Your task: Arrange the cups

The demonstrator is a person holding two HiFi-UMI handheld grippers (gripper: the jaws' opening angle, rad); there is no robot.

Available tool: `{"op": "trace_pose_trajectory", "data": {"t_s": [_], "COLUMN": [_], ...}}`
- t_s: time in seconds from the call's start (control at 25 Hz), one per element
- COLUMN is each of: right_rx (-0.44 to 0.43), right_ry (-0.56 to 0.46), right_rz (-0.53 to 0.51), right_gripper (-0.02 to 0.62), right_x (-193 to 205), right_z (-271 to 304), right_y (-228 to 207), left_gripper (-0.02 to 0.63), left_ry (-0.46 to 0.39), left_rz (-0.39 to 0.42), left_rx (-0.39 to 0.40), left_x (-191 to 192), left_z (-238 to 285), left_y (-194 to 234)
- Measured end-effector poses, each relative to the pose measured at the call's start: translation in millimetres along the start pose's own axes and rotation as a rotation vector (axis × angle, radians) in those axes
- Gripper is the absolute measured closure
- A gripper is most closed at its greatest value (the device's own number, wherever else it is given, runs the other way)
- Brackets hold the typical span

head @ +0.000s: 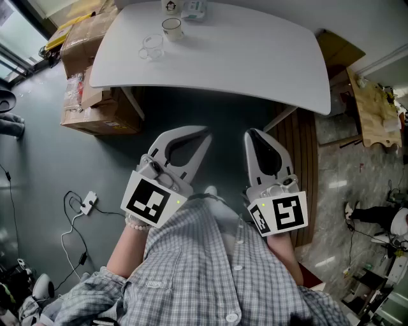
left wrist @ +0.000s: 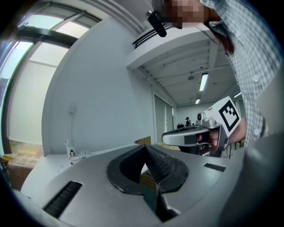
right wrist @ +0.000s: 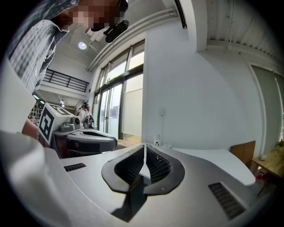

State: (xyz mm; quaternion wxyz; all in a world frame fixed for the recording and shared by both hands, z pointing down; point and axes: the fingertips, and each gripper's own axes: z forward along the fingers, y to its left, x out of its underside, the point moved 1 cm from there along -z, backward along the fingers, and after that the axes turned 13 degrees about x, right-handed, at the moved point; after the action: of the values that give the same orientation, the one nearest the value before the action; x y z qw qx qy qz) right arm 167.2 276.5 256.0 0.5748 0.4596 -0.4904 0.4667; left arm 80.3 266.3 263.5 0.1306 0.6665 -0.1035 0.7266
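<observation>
Far across the white table (head: 255, 63) stand a clear glass cup (head: 152, 46), a cream mug (head: 172, 28) and a tall white cup (head: 170, 6) at the back edge. My left gripper (head: 203, 135) and right gripper (head: 250, 135) hang side by side in front of the table's near edge, well short of the cups. Both are shut with the jaw tips touching and nothing between them. In the left gripper view the tall white cup (left wrist: 70, 148) and the mug (left wrist: 73, 158) show small at the left; the right gripper (left wrist: 195, 137) is beside it.
Cardboard boxes (head: 89, 83) are stacked on the floor left of the table. A white power strip (head: 88, 202) and cables lie on the grey floor at left. A wooden panel (head: 306, 146) stands under the table's right side. A small white pack (head: 194, 7) sits by the tall cup.
</observation>
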Motion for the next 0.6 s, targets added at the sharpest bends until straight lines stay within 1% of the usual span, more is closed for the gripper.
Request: {"op": "trace_pose_trajectory", "data": {"t_s": [0.28, 0.48, 0.6], "right_rx": [0.012, 0.005, 0.000], "right_ry": [0.002, 0.012, 0.010], "right_rz": [0.004, -0.039, -0.048], "right_gripper": [0.565, 0.565, 0.565], "right_x": [1, 2, 0], "right_z": [4, 11, 16], "right_y": [-1, 7, 16], "left_gripper": [0.597, 0.597, 0.597], "left_ry": [-0.007, -0.010, -0.014], "left_rz": [0.000, -0.005, -0.009], "left_rx": [0.002, -0.004, -0.011], "left_x": [1, 2, 2], "left_z": [-2, -9, -16], "left_y": [4, 12, 19]}}
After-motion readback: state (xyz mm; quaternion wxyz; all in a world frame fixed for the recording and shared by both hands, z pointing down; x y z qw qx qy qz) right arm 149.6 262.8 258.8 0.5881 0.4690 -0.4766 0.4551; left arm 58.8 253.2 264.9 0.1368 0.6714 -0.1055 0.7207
